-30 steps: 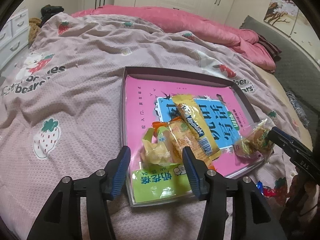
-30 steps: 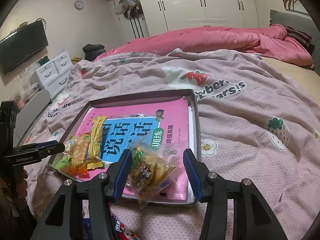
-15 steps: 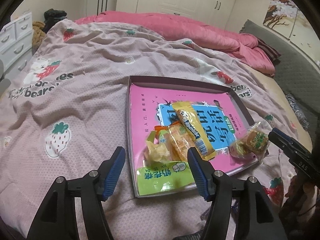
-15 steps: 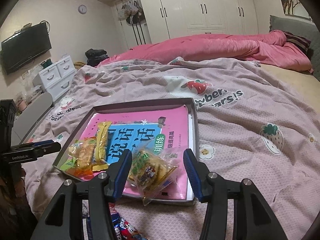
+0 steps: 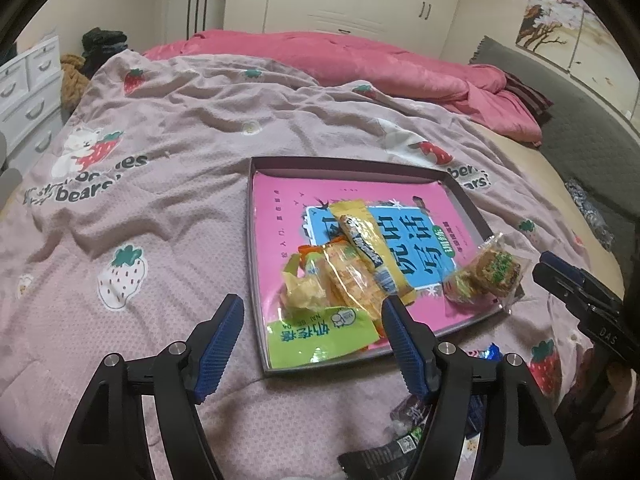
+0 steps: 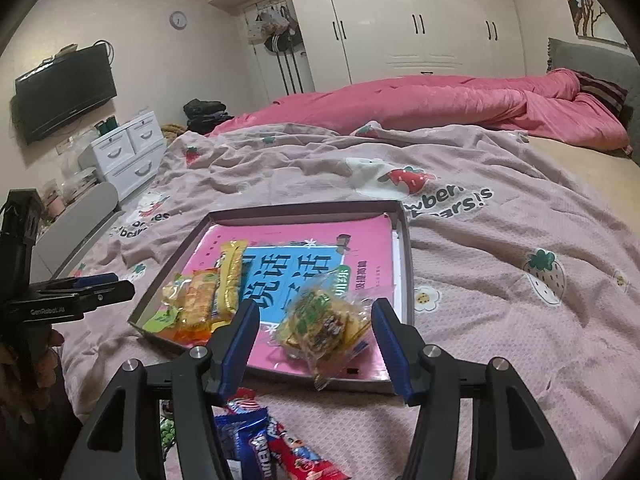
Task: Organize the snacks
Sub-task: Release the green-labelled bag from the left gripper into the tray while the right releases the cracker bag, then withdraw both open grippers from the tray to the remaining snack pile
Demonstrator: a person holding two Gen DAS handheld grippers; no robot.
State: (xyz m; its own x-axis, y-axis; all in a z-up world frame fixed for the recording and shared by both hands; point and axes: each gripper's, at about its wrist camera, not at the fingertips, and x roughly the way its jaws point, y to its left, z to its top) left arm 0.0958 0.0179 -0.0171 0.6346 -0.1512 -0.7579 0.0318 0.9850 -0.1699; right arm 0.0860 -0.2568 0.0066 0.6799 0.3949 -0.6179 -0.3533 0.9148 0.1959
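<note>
I find the tray's (image 5: 352, 164) far half bare and reachable. Snack packets (image 5: 344, 276) crowd its near edge; loose wrappers (image 6: 256, 436) litter the bed (image 5: 160, 216) beneath my tongs.

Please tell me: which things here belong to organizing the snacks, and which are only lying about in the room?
Job: tray; snacks in it, e.g. green pack, cracker bag; loose snacks on the bedspread.

Lying about: pink quilt, drawers, TV, clock.

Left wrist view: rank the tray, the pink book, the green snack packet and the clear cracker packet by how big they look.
1. tray
2. pink book, lying inside the tray, nearly filling it
3. green snack packet
4. clear cracker packet

The last two look close in size; the green one sits nearer the camera, so their order is unsure.
</note>
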